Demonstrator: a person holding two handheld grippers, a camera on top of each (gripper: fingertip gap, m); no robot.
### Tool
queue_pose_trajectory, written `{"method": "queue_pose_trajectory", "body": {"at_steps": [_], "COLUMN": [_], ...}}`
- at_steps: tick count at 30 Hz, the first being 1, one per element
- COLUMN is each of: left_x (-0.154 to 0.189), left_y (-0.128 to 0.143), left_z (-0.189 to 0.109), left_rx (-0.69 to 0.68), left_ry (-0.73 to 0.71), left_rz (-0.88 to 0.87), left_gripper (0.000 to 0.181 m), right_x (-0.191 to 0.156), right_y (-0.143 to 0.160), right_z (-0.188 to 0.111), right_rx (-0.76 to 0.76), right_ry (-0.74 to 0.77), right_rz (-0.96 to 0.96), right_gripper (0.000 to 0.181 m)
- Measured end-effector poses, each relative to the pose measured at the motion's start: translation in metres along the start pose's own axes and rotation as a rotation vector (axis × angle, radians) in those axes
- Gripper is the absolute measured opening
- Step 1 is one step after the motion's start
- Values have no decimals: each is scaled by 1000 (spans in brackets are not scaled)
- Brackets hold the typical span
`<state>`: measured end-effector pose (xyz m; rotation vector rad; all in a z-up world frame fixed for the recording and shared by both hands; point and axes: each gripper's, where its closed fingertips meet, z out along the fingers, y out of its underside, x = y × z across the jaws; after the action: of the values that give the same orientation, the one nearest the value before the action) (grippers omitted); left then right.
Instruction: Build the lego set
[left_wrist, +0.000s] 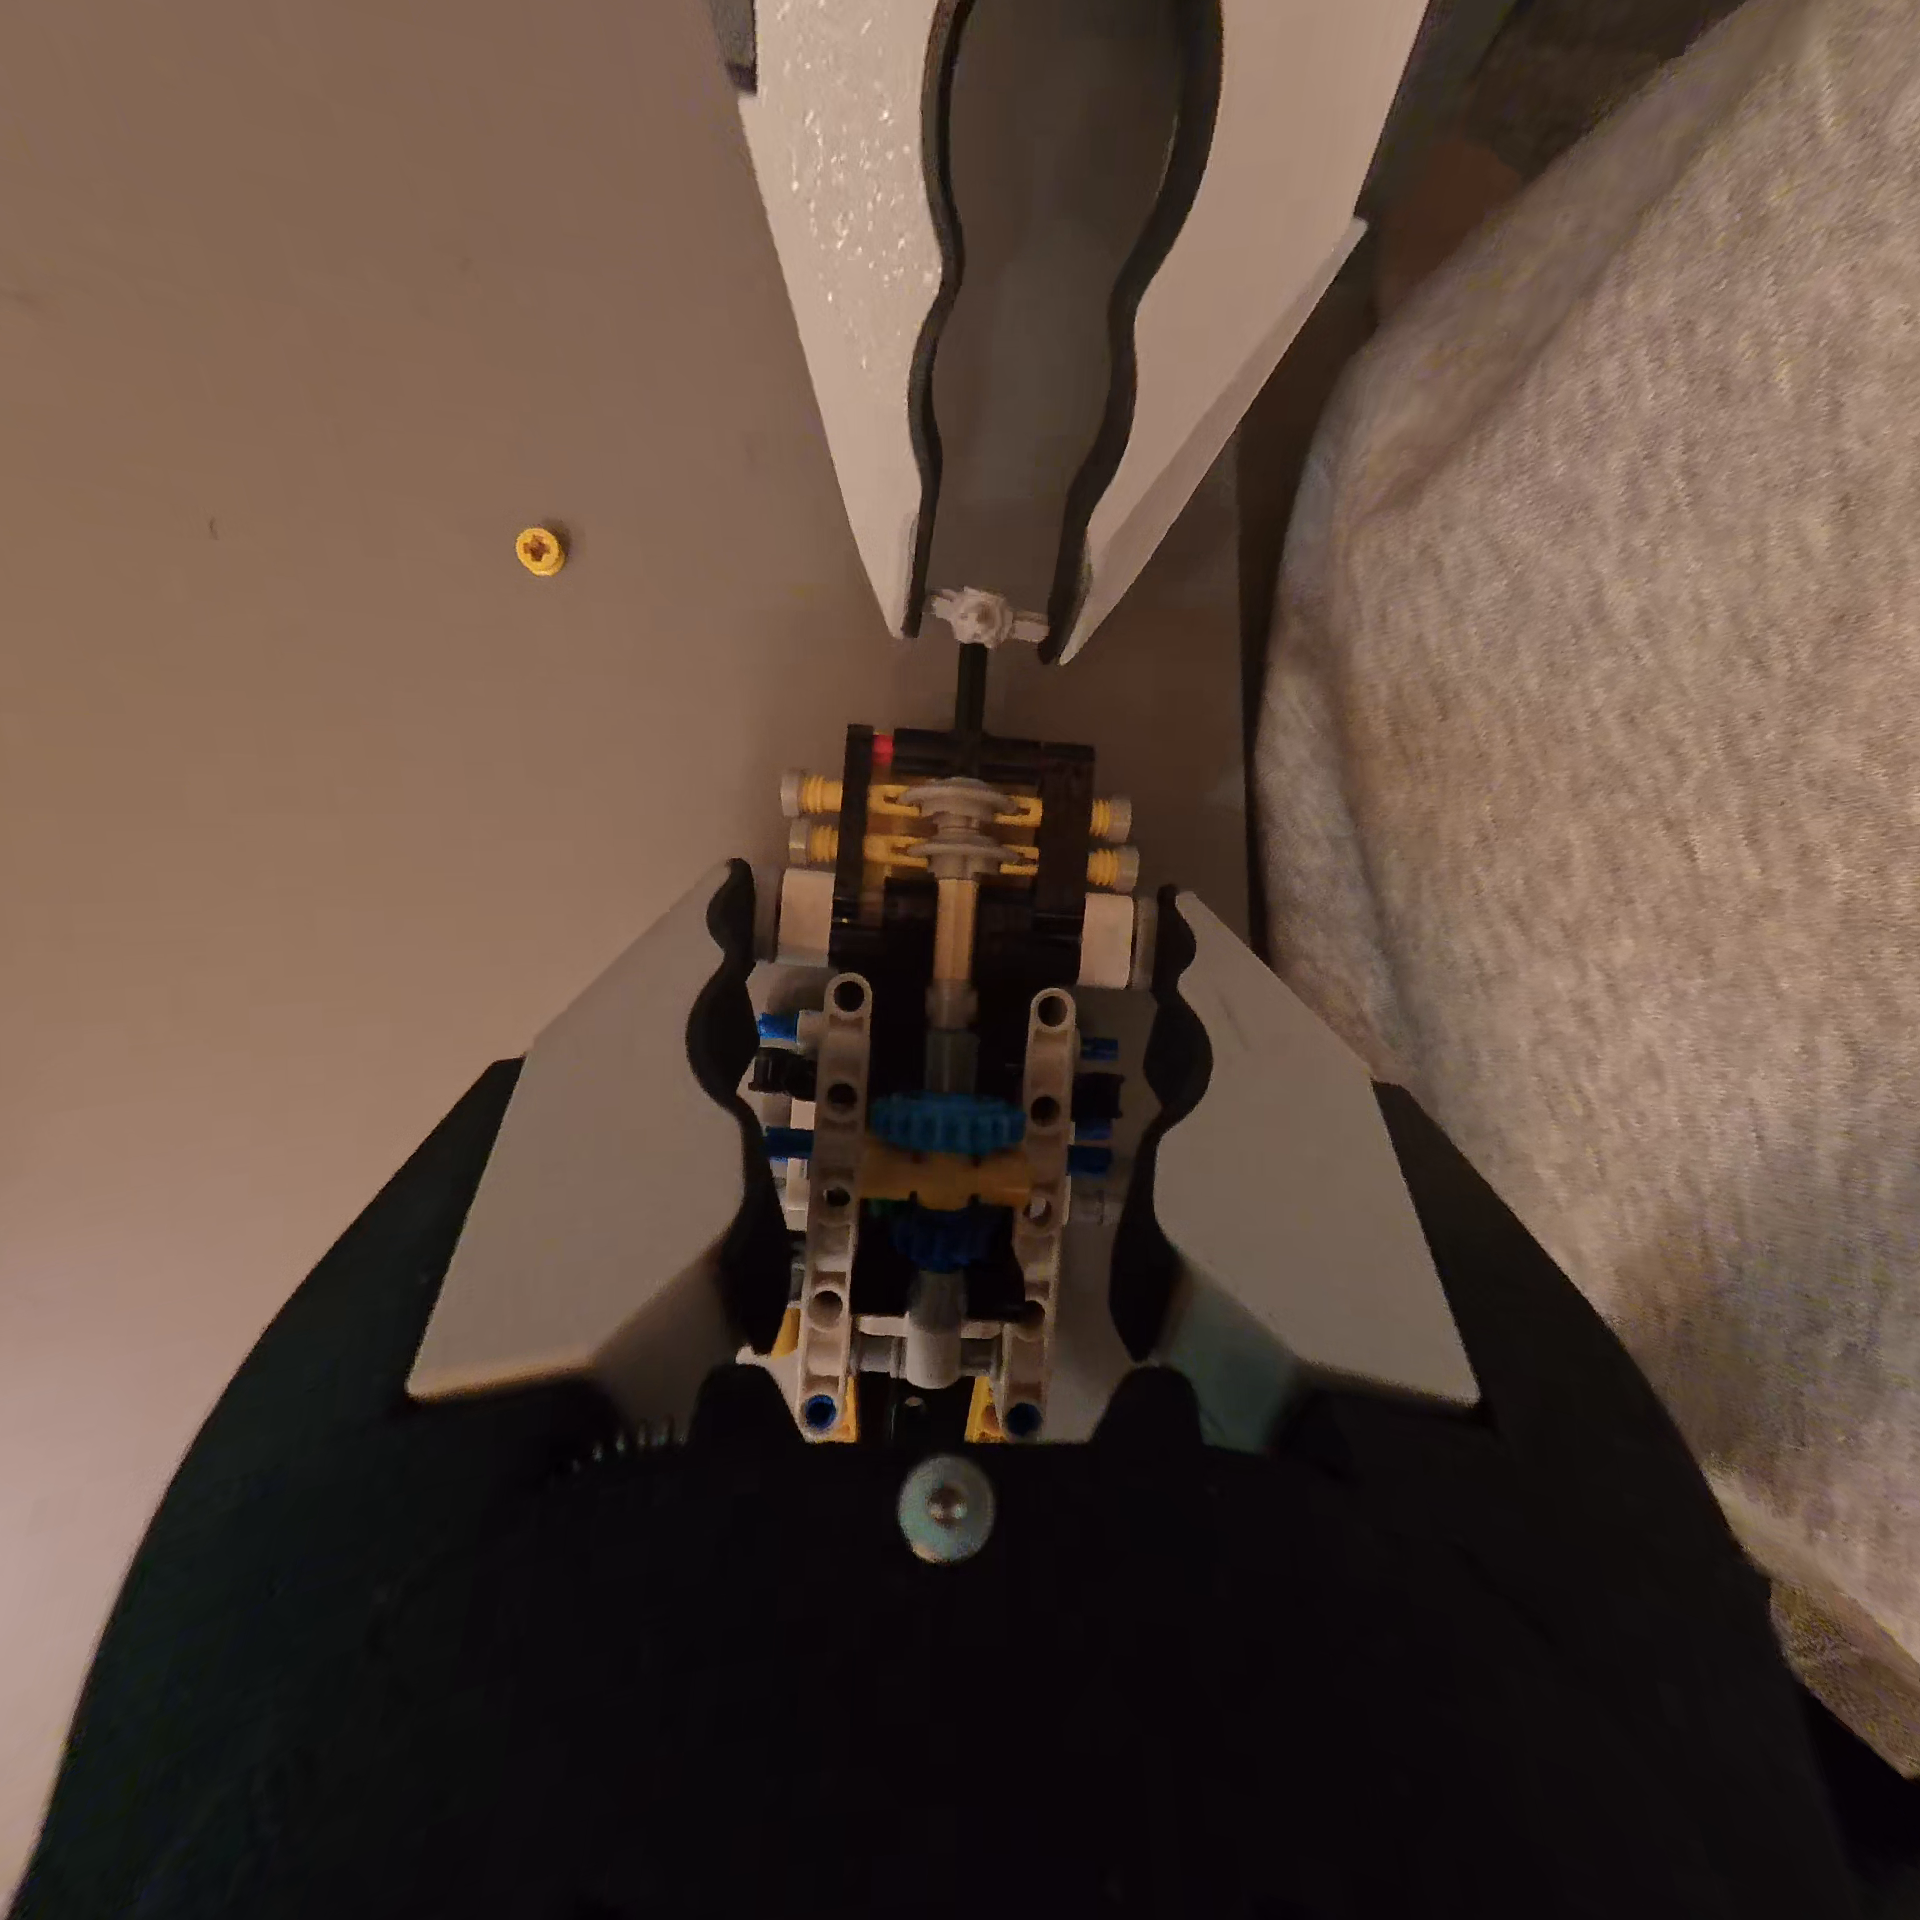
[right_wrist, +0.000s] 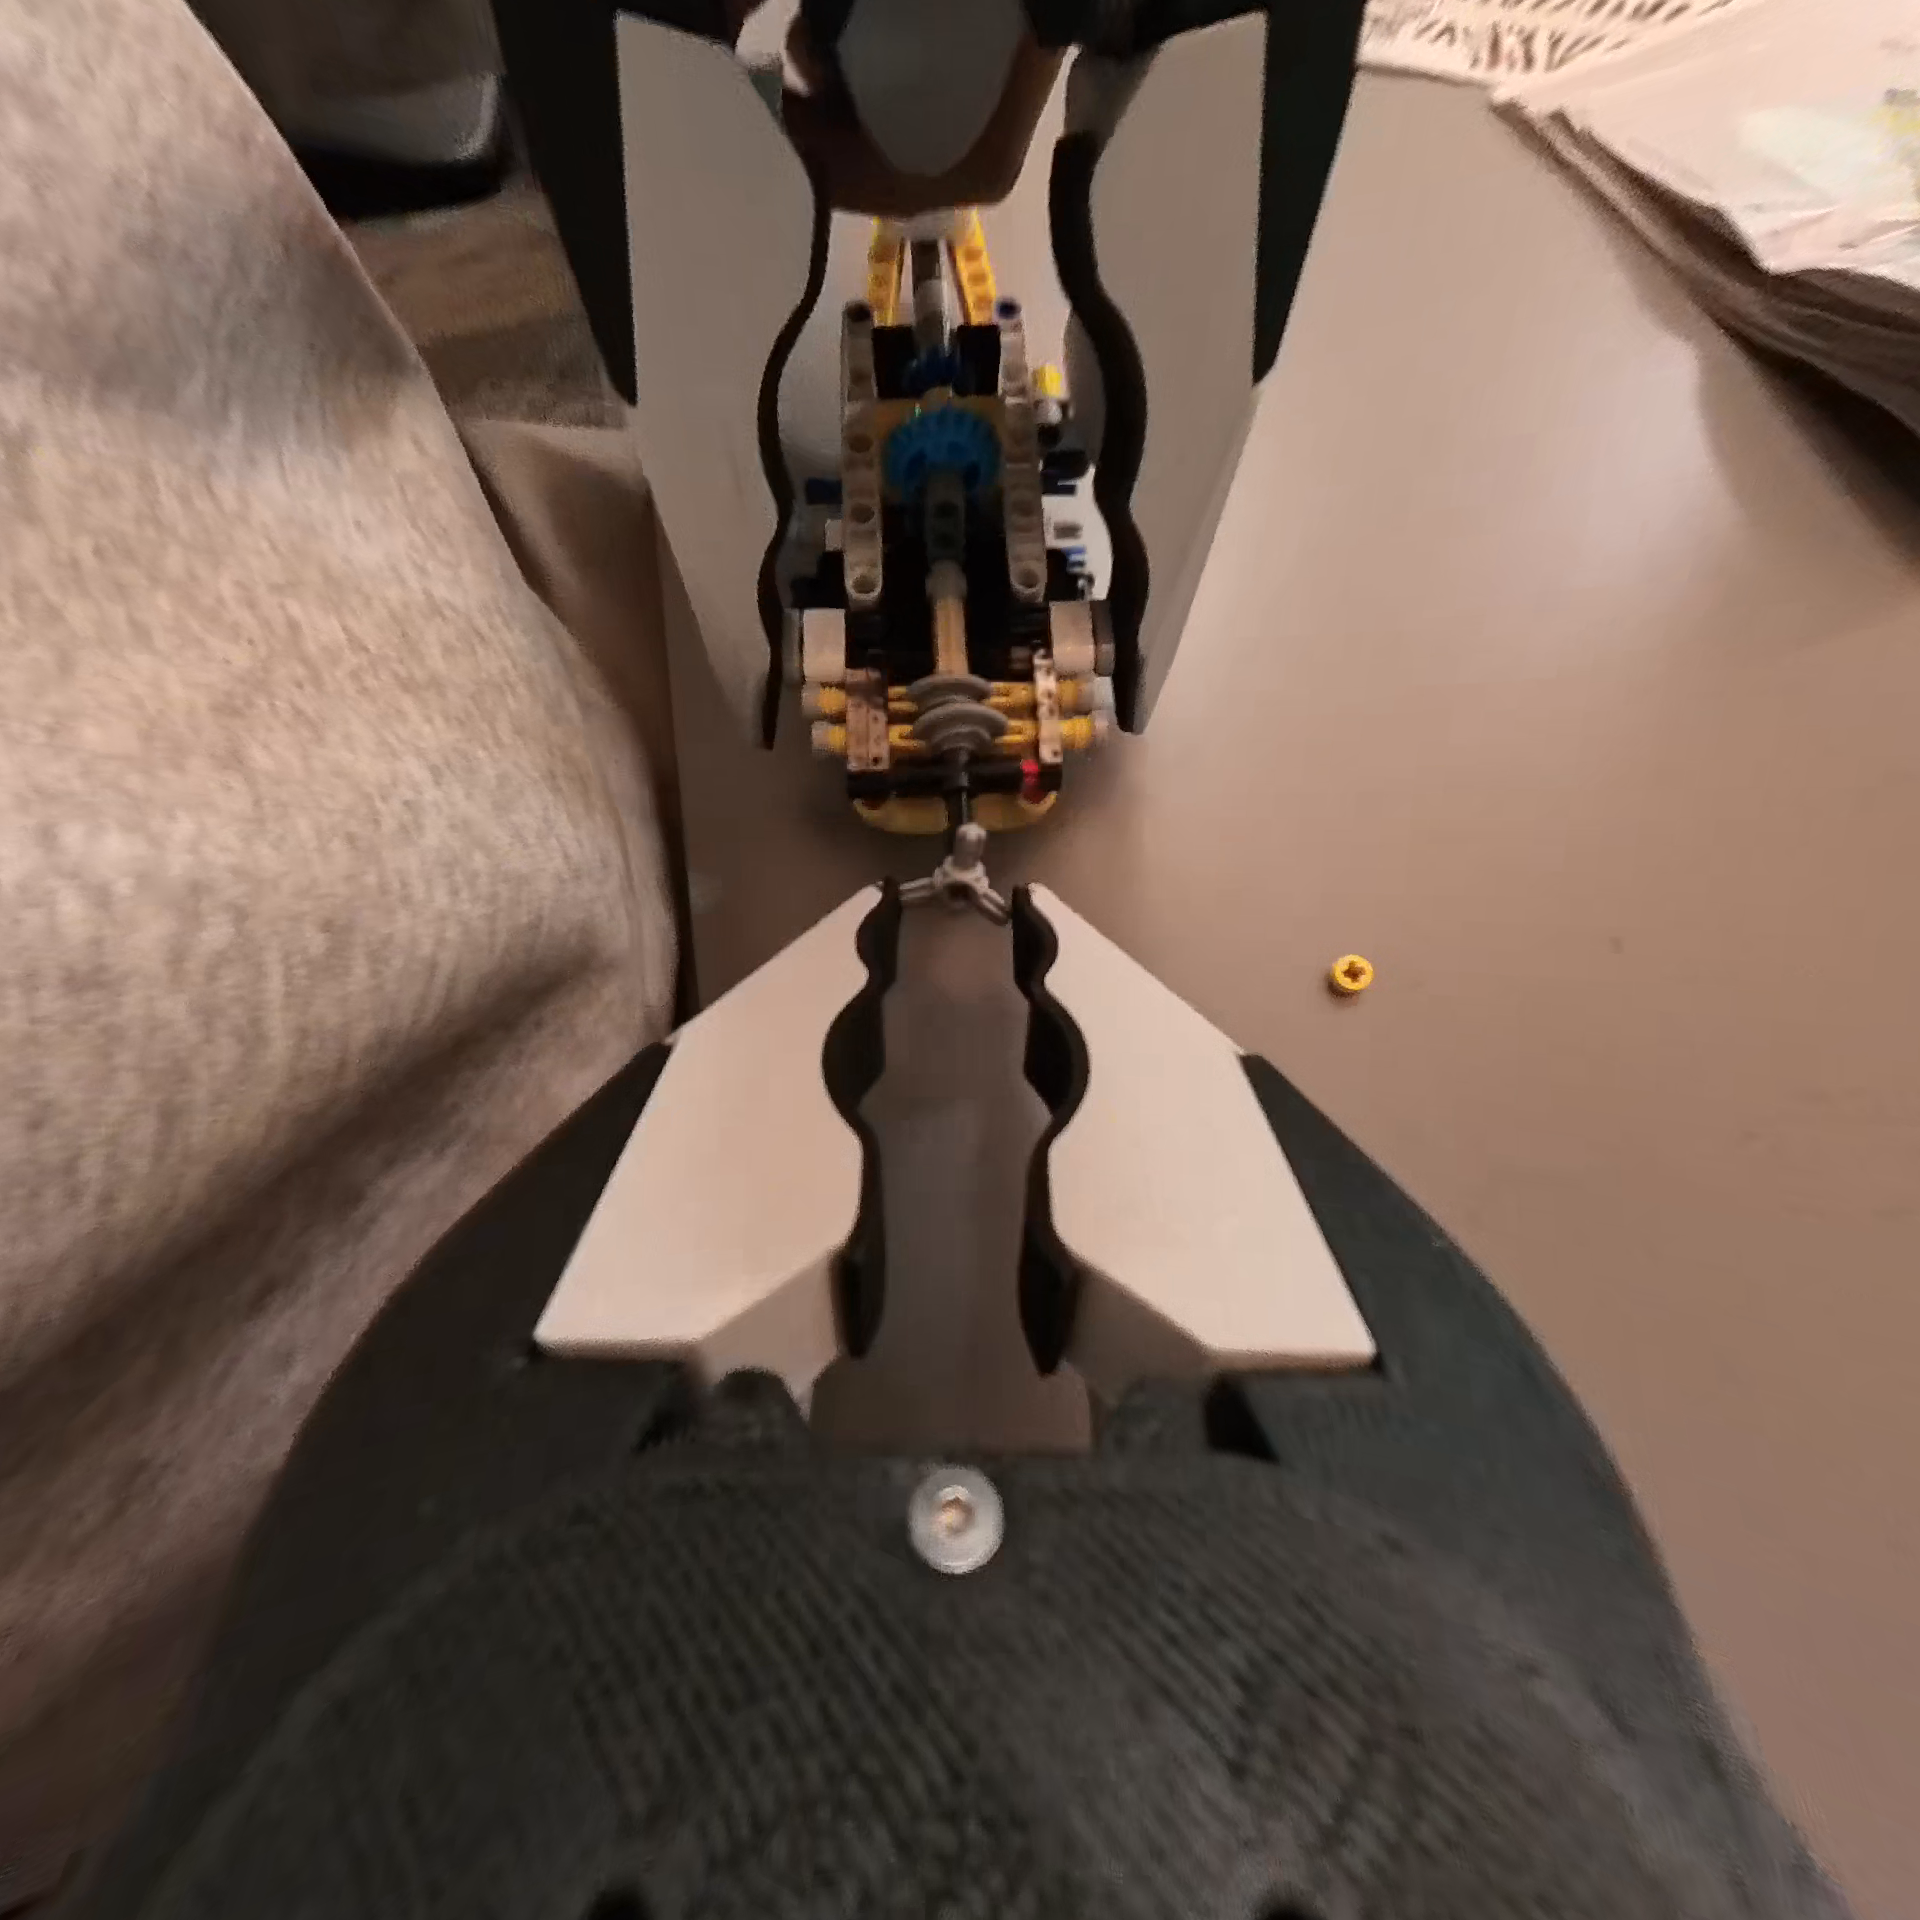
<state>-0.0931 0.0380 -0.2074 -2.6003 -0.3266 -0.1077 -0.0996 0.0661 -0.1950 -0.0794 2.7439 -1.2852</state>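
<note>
My left gripper is shut on the Lego model, a black, grey and yellow build with blue gears, held above the tan table. A thin black axle sticks out of the model's far end. My right gripper is shut on a small grey three-armed connector that sits on the tip of that axle. In the left wrist view the right gripper comes from the top, holding the connector. In the right wrist view the model sits between the left gripper's fingers.
A small yellow round piece lies loose on the table, also seen in the right wrist view. A person's grey clothing fills the side by the table edge. Paper bags or booklets lie at the far right.
</note>
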Motion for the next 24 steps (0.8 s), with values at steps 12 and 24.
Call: {"method": "queue_pose_trajectory", "body": {"at_steps": [12,24], "left_x": [3,9], "left_y": [-14,-31], "left_z": [-37,-99], "left_rx": [264,510], "left_ry": [12,-105], "left_rz": [-9,34], "left_gripper": [74,74], "right_x": [-1,-9], "right_y": [-50,-122], "right_z": [-32,-40], "right_rx": [176,-29], "right_ry": [-67,-100], "right_rz": [139,7], "right_gripper": [19,19]}}
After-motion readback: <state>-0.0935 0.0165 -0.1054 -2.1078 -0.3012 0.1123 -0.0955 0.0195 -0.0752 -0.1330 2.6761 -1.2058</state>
